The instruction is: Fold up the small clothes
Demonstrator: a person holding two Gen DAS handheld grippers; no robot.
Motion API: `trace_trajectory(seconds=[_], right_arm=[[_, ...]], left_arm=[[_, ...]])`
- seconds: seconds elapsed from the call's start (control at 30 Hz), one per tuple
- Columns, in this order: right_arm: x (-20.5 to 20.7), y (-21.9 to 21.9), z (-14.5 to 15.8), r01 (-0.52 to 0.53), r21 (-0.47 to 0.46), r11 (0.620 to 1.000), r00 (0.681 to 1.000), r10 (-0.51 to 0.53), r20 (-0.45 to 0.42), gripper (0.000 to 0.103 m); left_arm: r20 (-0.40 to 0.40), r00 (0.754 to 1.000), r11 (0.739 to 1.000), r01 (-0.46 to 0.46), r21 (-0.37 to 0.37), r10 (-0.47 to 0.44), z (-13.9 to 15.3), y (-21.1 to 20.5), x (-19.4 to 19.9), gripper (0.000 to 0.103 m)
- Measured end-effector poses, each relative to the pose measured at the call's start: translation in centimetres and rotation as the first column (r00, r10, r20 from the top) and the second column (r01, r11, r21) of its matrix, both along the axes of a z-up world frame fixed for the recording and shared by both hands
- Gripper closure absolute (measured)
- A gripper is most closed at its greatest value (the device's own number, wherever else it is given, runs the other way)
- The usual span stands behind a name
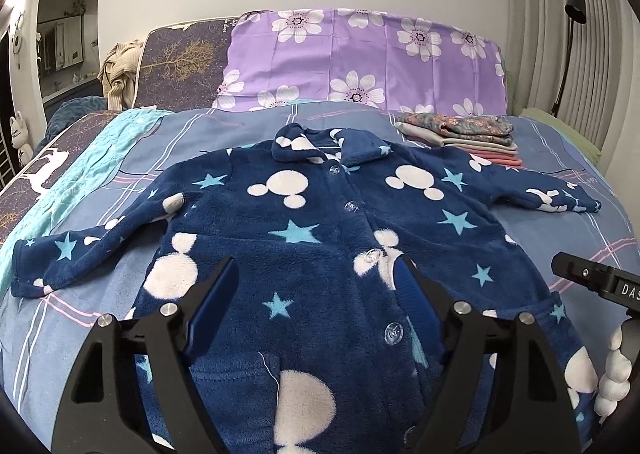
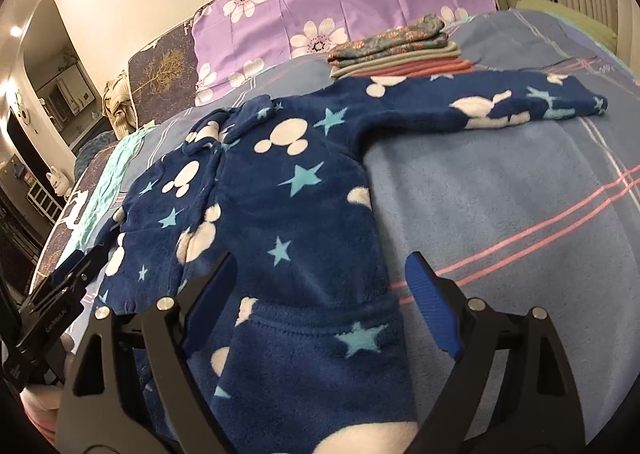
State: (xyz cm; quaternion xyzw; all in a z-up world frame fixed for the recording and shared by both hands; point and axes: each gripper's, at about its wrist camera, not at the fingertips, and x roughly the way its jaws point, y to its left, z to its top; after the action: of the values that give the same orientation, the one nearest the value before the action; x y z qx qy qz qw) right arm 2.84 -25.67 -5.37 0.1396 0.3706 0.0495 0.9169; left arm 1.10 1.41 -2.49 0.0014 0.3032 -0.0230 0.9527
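A navy fleece jacket (image 1: 320, 213) with white mouse-head shapes, pale blue stars and clear buttons lies flat and face up on the bed, both sleeves spread out. My left gripper (image 1: 316, 274) hovers over its lower front by the button line, jaws wide, with fabric lying flat beneath and no pad pressing on it. My right gripper (image 2: 322, 266) stands open over the jacket (image 2: 280, 181) at its right side seam and pocket edge. The right gripper's black body (image 1: 600, 282) shows at the left wrist view's right edge, and the left gripper's body (image 2: 52, 302) at the right wrist view's left edge.
A stack of folded clothes (image 1: 464, 133) (image 2: 392, 49) sits behind the jacket's right sleeve. A purple flowered pillow (image 1: 360, 61) lines the headboard. The blue striped blanket (image 2: 520, 193) covers the bed, a teal cloth (image 1: 80, 165) lies at its left, and a black lamp (image 1: 572, 33) stands at the right.
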Motion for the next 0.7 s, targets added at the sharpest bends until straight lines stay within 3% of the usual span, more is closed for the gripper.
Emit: trace_trajectory(seconds=[0.43,0.7], right_arm=[[0.4,0.5,0.5,0.010,-0.100,0.995,1.000,-0.008,0.020,0.016],[0.9,0.9,0.3,-0.003,-0.099,0.995,1.000,0.004,0.008,0.016]], left_arm=[[-0.017,1.000,1.000,0.006,-0.024,-0.006,-0.1,0.6,0.7,0.022],[-0.031,0.999,0.999,0.005,-0.034,-0.006,-0.6,1.0,0.8,0.022]])
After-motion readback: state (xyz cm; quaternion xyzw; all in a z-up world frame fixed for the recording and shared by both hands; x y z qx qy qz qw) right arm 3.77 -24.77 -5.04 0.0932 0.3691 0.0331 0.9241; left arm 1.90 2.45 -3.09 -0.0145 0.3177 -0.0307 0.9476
